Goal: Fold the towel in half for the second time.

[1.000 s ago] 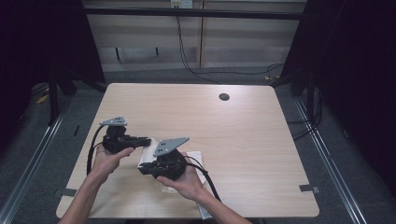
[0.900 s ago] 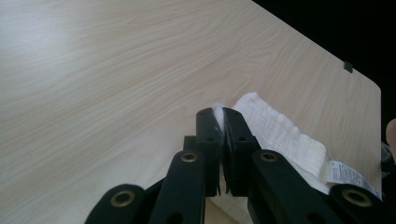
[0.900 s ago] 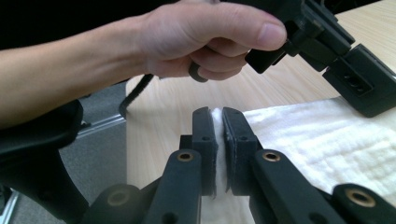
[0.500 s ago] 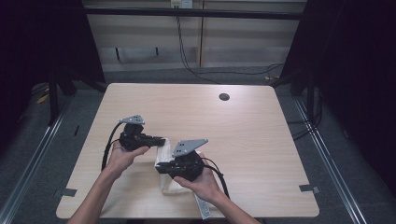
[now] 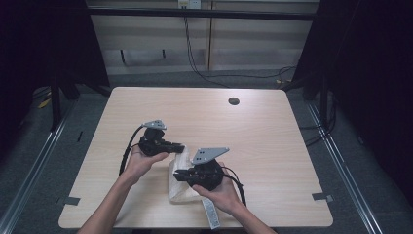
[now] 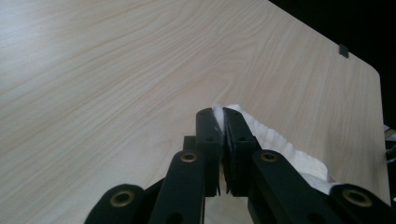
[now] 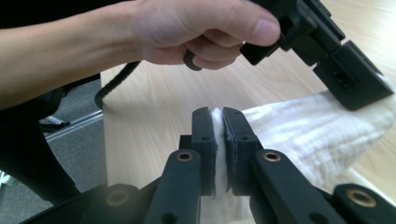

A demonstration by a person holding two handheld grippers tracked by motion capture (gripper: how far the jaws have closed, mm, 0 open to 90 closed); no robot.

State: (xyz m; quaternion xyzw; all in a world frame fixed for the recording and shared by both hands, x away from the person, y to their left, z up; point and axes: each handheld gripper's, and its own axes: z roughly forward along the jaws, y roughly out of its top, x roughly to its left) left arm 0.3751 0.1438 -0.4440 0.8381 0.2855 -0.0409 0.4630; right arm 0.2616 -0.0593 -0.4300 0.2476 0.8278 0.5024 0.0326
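White terry cloth, a small towel, is held between two hand-held grippers just above the near part of the desk, left of the middle. Its long axis is seen to run from the far end, which is pinched by the left hand-held gripper, back toward the person, where the near part is taken by the right hand-held gripper. In the left gripper view the two black jaws are pressed together on a thin edge of the towel, with the rest of the cloth trailing off to the right and down. In the right gripper view the jaws are likewise clamped on a fold of the towel, and the left hand with its gripper body is seen farther off, at the cloth's other end. The cloth is thus gripped at both ends, and neither hand is nearer than the other in any useful sense; the towel lies straight ahead of each pair of jaws. A white strip with dark print lies on the desk at the near edge beside the right forearm. Whether the towel's lower fold rests on the wood cannot be told. The coming move is judged to turn on keeping both ends level along that axis.
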